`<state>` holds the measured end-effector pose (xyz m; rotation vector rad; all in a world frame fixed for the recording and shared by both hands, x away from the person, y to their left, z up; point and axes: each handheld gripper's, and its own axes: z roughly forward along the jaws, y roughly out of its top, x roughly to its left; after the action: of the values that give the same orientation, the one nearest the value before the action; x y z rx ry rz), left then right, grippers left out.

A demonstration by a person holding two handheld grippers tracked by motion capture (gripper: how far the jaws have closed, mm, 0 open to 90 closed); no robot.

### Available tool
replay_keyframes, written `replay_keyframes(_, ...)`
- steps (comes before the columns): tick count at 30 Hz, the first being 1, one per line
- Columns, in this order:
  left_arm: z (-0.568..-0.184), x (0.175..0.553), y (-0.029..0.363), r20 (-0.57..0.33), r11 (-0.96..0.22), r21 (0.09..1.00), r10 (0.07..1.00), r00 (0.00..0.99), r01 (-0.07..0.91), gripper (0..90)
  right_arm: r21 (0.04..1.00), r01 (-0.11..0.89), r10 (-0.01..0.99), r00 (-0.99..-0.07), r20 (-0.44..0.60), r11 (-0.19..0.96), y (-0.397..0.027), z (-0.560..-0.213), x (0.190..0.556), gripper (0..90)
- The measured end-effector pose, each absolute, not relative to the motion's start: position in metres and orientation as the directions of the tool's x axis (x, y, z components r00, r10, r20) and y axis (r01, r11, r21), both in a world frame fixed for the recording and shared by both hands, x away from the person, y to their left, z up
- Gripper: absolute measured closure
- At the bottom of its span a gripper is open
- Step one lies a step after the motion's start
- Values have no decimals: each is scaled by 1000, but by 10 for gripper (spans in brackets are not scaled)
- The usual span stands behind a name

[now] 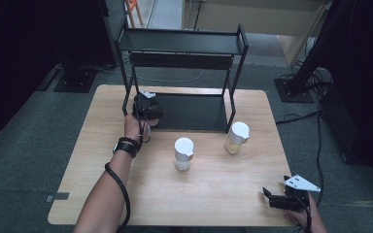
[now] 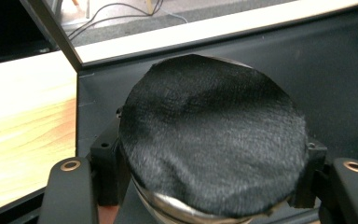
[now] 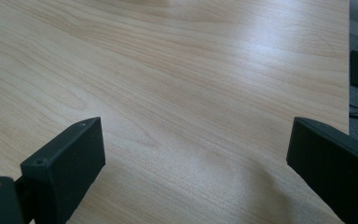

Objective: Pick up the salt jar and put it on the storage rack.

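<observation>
The left claw (image 1: 148, 109) is clenched on a round jar with a black fuzzy lid (image 2: 212, 140), its jaws pressing the jar's sides just under the lid, so the weight hangs from the rim and the body stays upright. In the high view the person's left hand (image 1: 135, 127) has carried it to the front left corner of the black rack (image 1: 184, 43), which stands along the far edge of the desk (image 1: 102, 145). In the left gripper view the jar sits over the rack's dark bottom shelf (image 2: 345, 70), close beside the slanted front left post (image 2: 51, 28), though whether its base already touches the shelf cannot be told. The grip from the side probably suits sliding the jar in under the upper tier, where a grasp from above would have no room. Two more jars wait on the bare wood in front of the rack: a white-lidded jar (image 1: 183, 153) near the desk's middle and a second white-lidded jar (image 1: 237, 138) toward the right, just off the rack's front right post, likely next for shelving. The right claw (image 1: 278, 200) rests released at the near right corner, its jaws standing wide over plain wood with nothing between them, kept clear of the working side.
</observation>
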<state>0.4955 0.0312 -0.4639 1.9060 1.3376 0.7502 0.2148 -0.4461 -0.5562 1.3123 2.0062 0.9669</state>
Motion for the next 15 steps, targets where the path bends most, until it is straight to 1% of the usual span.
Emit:
replay_keyframes(3, -465, 495, 33, 50, -234, 795, 944, 325, 560, 314, 805, 531, 926, -373, -59, 266, -446, -556, 215, 38)
replay_keyframes(4, -465, 495, 33, 43, -237, 791, 941, 336, 563, 273, 804, 531, 926, -373, -60, 266, -446, -556, 215, 39)
replay_keyframes(5, -465, 494, 32, 57, -253, 791, 937, 344, 558, 219, 805, 531, 926, -373, -61, 266, -446, -556, 215, 39)
replay_keyframes(7, -464, 492, 30, 66, -259, 791, 937, 343, 555, 195, 804, 531, 926, -372, -61, 267, -446, -556, 215, 38)
replay_keyframes(9, -462, 490, 29, 67, -255, 795, 939, 338, 550, 105, 805, 530, 926, -372, -63, 267, -446, -556, 215, 39)
replay_keyframes(12, -460, 487, 29, 61, -244, 797, 942, 329, 552, 104, 806, 529, 927, -370, -64, 267, -446, -556, 214, 39)
replay_keyframes(15, -459, 480, 29, 66, -261, 794, 935, 350, 549, 104, 806, 528, 927, -370, -65, 268, -445, -556, 214, 38)
